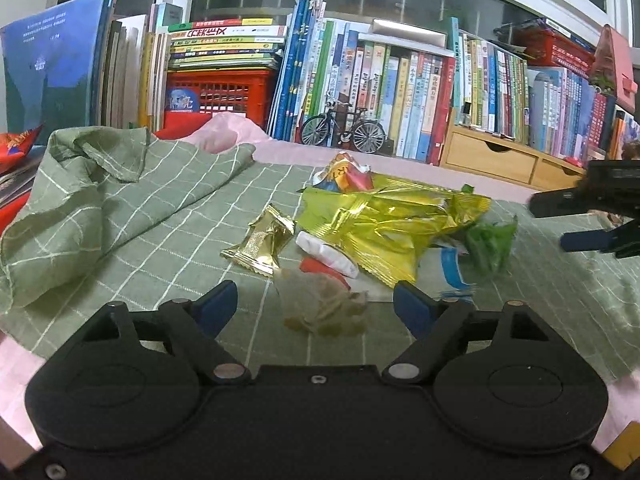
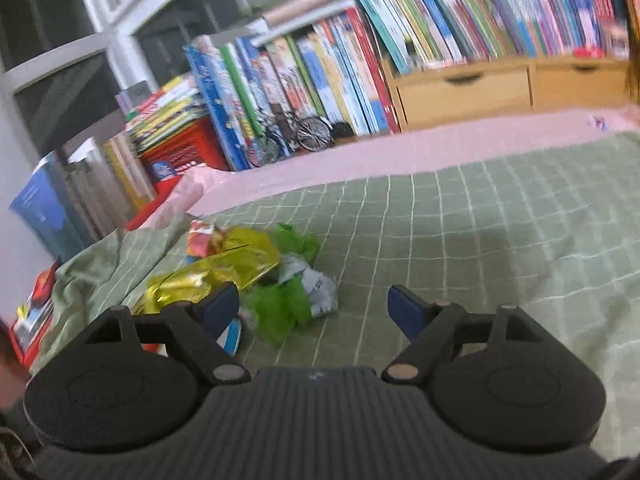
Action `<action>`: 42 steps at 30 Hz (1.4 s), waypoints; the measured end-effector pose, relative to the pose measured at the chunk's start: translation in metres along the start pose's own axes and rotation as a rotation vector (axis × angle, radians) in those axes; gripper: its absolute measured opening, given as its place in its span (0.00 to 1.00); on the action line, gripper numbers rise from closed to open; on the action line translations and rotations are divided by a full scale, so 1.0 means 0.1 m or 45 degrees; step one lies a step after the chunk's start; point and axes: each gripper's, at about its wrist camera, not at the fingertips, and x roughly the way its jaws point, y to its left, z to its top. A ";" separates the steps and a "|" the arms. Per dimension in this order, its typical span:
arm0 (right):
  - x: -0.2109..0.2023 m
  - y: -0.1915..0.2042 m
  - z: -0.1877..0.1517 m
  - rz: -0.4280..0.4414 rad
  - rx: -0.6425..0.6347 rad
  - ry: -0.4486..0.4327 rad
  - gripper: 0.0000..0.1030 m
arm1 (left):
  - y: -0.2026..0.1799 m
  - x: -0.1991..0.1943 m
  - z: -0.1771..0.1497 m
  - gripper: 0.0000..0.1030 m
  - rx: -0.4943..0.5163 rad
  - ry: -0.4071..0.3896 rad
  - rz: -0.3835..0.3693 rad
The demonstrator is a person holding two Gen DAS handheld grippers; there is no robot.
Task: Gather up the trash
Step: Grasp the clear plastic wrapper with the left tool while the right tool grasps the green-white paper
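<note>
A heap of trash lies on a green checked cloth (image 1: 132, 216). It holds a large yellow foil bag (image 1: 380, 224), a small gold wrapper (image 1: 262, 246), a white and red wrapper (image 1: 326, 256), a green wrapper (image 1: 490, 242) and a translucent brownish scrap (image 1: 324, 304). My left gripper (image 1: 316, 310) stands open, with that scrap lying between its fingers. My right gripper (image 2: 316, 310) is open too, just right of the green wrapper (image 2: 280, 310) and the yellow foil bag (image 2: 216, 272). The right gripper (image 1: 596, 216) also shows at the right edge of the left wrist view.
Rows of books (image 1: 400, 92) and a red crate (image 1: 218, 94) line the back, with a model bicycle (image 1: 344, 128) and a wooden drawer unit (image 1: 492, 156) in front. The cloth is bunched up at the left (image 1: 96, 148). A pink sheet (image 2: 440, 148) lies beneath it.
</note>
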 end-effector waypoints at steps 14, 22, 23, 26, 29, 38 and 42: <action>0.55 0.18 -0.03 0.065 -0.025 0.109 0.63 | 0.00 0.08 -0.06 0.30 -0.015 0.027 -0.104; 0.29 0.17 -0.02 0.020 -0.064 0.047 0.37 | -0.07 -0.08 -0.06 0.23 0.016 -0.019 -0.117; 0.26 0.17 -0.03 0.015 -0.067 0.040 0.37 | -0.08 -0.10 -0.05 0.23 0.020 -0.025 -0.117; 0.16 0.16 -0.04 -0.004 -0.090 0.021 0.37 | -0.11 -0.17 -0.04 0.23 0.023 -0.033 -0.131; 0.05 0.16 -0.06 -0.023 -0.113 -0.001 0.37 | -0.13 -0.24 -0.03 0.23 0.028 -0.044 -0.146; -0.34 0.11 -0.18 -0.024 -0.128 -0.039 0.37 | -0.24 -0.43 -0.06 0.23 0.073 -0.060 -0.211; -0.51 0.09 -0.27 -0.007 -0.125 -0.051 0.37 | -0.31 -0.47 -0.09 0.23 0.097 -0.040 -0.224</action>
